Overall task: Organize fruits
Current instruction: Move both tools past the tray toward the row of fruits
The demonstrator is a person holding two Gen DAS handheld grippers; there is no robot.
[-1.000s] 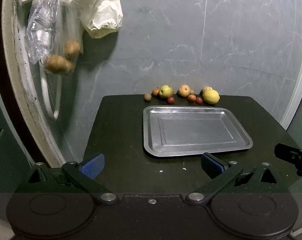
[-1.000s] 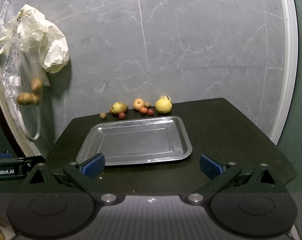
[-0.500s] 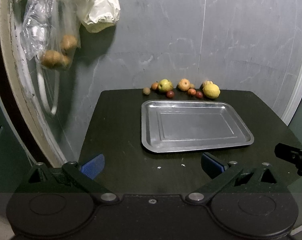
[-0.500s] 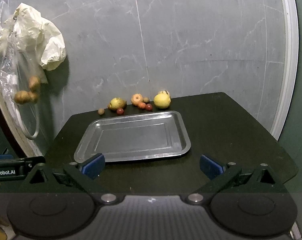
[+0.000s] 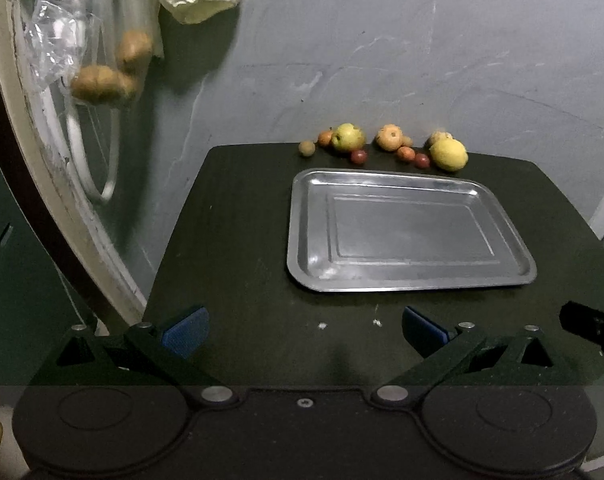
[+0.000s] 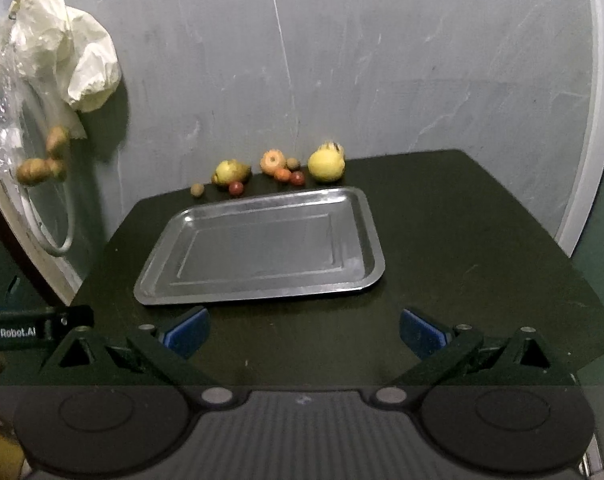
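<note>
One metal tray [image 5: 410, 232] lies bare on the dark counter [image 5: 241, 240], its long side running along the wall. Fruits [image 5: 386, 146] sit in a loose row behind its far edge against the grey wall: a lemon [image 6: 326, 165], a pear [image 6: 229, 171] and small red ones. A clear bag [image 5: 81, 52] holding brown lumps hangs left. Left hand-held gripper [image 5: 302, 326] and right hand-held gripper [image 6: 304, 326] gape wide, holding nothing, near the tray's front edge.

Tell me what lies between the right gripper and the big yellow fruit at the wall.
The empty metal tray lies between the right gripper and the yellow fruit, with bare dark table on either side of it, in the right wrist view.
</note>
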